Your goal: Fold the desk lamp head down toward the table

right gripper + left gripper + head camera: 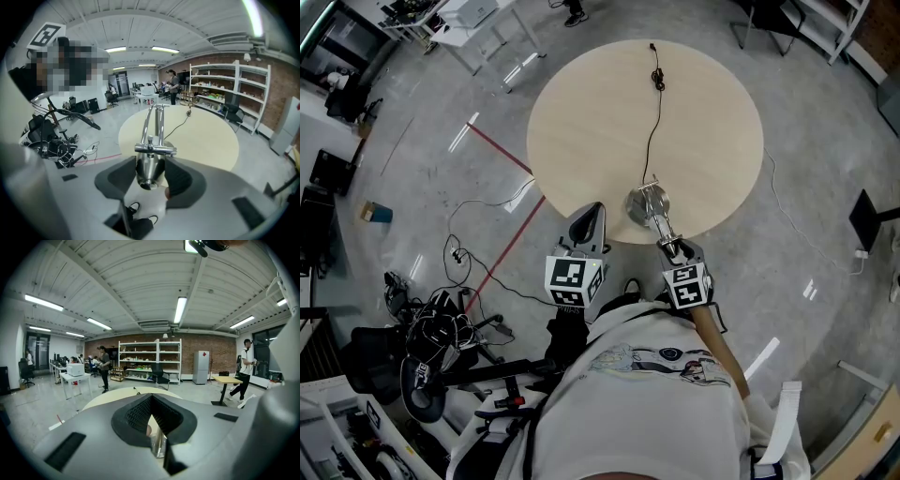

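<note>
A chrome desk lamp (pixel 645 204) stands at the near edge of the round wooden table (pixel 675 112). Its black cord (pixel 654 122) runs away across the top. In the right gripper view the lamp head (pixel 149 166) sits between the two dark pads, and the twin chrome arms (pixel 154 122) rise beyond it. My right gripper (pixel 149 177) is shut on the lamp head; in the head view the right gripper (pixel 675 251) reaches in from the near side. My left gripper (pixel 589 220) hovers left of the lamp at the table's rim. The left gripper (pixel 150 401) is shut, with nothing between its tips.
Grey floor surrounds the table, with a red tape line (pixel 502 155) at the left. Cables and a dark chair base (pixel 431 328) lie at the near left. White shelving (pixel 150 359), desks and several people stand far off.
</note>
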Available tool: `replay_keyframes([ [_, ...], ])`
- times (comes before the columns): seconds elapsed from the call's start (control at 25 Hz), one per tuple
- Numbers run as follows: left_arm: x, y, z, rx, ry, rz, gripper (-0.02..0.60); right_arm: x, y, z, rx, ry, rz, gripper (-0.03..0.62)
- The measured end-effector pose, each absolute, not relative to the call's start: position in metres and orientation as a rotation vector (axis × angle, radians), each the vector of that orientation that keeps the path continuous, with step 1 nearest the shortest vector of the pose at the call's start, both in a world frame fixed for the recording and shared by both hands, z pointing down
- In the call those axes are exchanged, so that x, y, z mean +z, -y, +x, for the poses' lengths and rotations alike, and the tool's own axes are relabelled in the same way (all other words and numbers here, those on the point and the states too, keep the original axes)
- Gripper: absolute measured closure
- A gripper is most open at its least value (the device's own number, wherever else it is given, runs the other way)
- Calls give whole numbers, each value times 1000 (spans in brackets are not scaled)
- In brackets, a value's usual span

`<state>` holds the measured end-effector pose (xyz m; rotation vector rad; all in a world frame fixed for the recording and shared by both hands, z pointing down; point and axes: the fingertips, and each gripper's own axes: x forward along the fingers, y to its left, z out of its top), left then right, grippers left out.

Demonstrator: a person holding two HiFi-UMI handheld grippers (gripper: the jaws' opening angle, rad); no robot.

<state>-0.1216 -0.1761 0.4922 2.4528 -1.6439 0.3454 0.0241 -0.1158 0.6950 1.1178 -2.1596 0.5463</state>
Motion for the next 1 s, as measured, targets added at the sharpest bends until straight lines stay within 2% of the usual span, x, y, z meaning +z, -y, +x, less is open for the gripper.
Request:
replay_keyframes([
  [1.0,492,184,-131,352,1676,2424,581,726,123,22,590,2113,1035,405],
])
